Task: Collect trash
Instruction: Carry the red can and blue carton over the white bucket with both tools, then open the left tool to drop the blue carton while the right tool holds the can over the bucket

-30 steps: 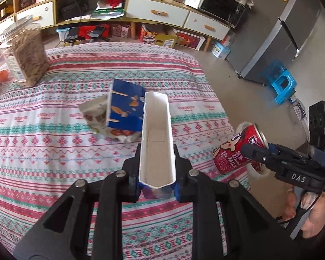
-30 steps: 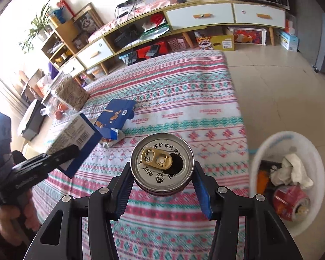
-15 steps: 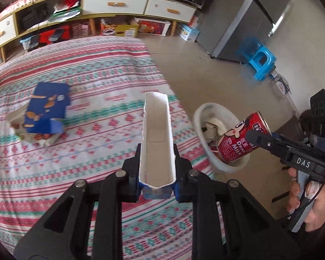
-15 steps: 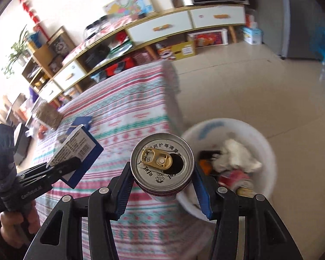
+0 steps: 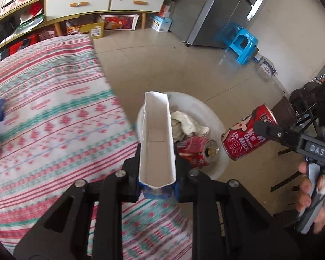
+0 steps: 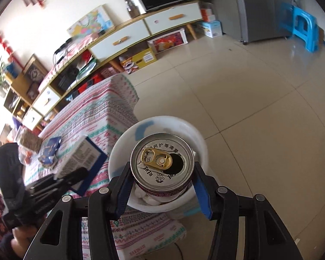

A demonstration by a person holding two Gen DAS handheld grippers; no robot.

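Left claw [image 5: 157, 174]: gripping an open blue-and-white carton [image 5: 157, 136], which is hanging over the near rim of the white bin [image 5: 216, 169]
Right claw [image 6: 162, 185]: clamping an opened red milk can [image 6: 162, 165], which is hovering directly above the bin's mouth
Already in bin: a crushed red can [image 5: 195, 149] and a crumpled white cloth [image 5: 188, 124] are lying inside
Progress: both held pieces are awaiting release, judged the next step
Left to collect: a blue snack box [image 6: 50, 149] and wrapper scraps are lying on the bench [image 5: 54, 112]
Surroundings: a blue stool [image 5: 241, 43], grey fridge and low cabinet are standing well apart
Obstruction: nothing is blocking the bin; the carton looks long and may be catching the rim
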